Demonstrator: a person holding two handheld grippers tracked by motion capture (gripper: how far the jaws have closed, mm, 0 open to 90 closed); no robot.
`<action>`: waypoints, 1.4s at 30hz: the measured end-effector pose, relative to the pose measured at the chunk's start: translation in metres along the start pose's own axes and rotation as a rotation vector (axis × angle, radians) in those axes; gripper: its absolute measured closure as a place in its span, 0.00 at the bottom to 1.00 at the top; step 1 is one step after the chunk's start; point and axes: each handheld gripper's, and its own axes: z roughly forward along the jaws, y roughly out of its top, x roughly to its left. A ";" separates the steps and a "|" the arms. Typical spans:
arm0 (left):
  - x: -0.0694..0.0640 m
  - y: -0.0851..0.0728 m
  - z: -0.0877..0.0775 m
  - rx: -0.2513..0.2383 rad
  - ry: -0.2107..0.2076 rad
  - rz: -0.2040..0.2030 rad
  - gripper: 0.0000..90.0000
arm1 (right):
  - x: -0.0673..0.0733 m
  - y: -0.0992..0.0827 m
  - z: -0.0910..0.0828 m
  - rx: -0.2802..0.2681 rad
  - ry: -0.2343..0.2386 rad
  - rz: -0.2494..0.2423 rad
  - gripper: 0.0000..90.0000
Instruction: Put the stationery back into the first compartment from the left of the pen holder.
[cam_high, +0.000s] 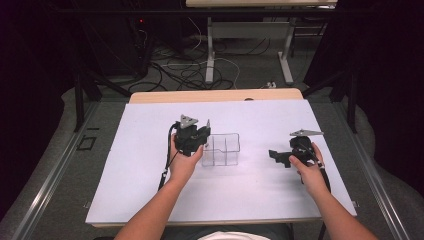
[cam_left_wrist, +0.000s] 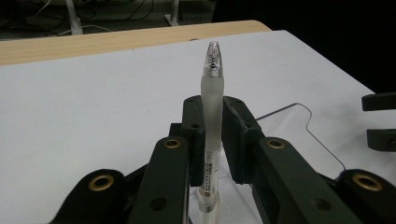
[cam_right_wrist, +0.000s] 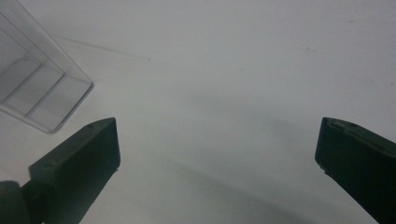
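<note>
Left gripper is clamped on a frosted pen, held upright just left of the clear organizer on the counter. Pen looks light, stiff and slick, so I'd grip mid-barrel. Right gripper sits open, right of the organizer.

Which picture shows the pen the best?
The left gripper view: the pen stands upright, clamped between the left gripper pads, with its clear tip and printed label plain to see. In the high view the left gripper sits beside the clear box, but the pen there is too small to make out.
</note>
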 end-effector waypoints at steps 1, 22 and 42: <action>0.000 0.000 0.000 -0.001 -0.002 -0.001 0.89 | 0.000 0.000 0.000 0.001 0.000 0.000 0.00; 0.018 0.002 -0.017 -0.056 0.005 -0.024 0.51 | -0.002 -0.001 -0.001 0.000 -0.002 0.002 0.00; 0.077 -0.004 -0.045 0.000 0.191 0.083 0.29 | -0.001 -0.001 -0.003 -0.005 -0.006 -0.015 0.00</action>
